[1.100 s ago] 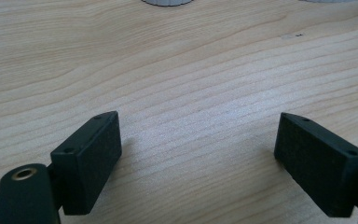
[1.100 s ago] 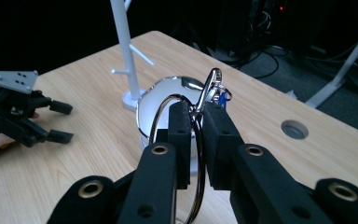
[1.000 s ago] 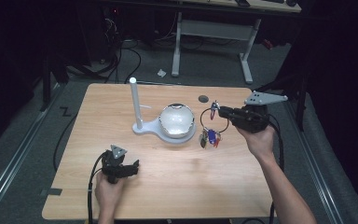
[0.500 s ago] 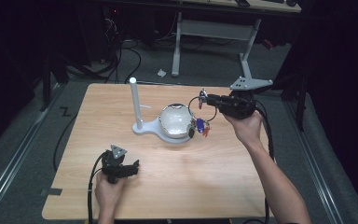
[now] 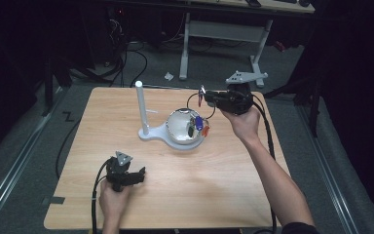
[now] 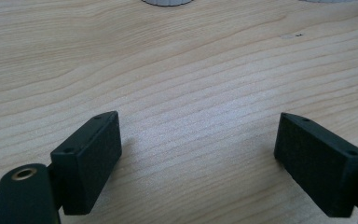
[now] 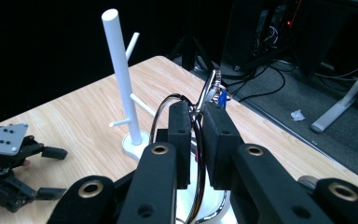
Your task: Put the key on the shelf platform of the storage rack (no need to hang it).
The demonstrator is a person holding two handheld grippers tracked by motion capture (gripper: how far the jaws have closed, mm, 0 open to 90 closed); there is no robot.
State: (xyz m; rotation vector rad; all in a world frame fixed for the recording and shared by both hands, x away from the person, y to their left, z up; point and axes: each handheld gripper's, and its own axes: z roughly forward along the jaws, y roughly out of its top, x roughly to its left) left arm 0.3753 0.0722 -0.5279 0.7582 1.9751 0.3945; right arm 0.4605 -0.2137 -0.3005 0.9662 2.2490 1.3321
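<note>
1. High view. Right gripper (image 5: 205, 99): held above the far right part of the worktop (image 5: 233, 195), jaws clamped on a black cord loop (image 5: 195, 100) from which a key bunch (image 5: 198, 124) with blue and red tags hangs over a shiny bowl (image 5: 177, 127). The bowl sits on a white stand base near the worktop's middle, beside an upright white peg post (image 5: 140, 107). Left gripper (image 5: 137, 174): low near the front left edge, jaws apart, holding nothing.

2. Left gripper view. The two black jaws stand wide apart over bare wood grain; nothing lies between them.

3. Right gripper view. Jaws are closed on the cord and a metal ring or clasp (image 7: 208, 88) rising just above them; the peg post's side pegs (image 7: 120, 122) stand beyond.

4. Handling, judged. The bunch looks light; its cord is limp, so the keys will swing and twist freely. The metal parts are hard and likely slippery; the cord or ring is the surer hold, close to the clasp.
</note>
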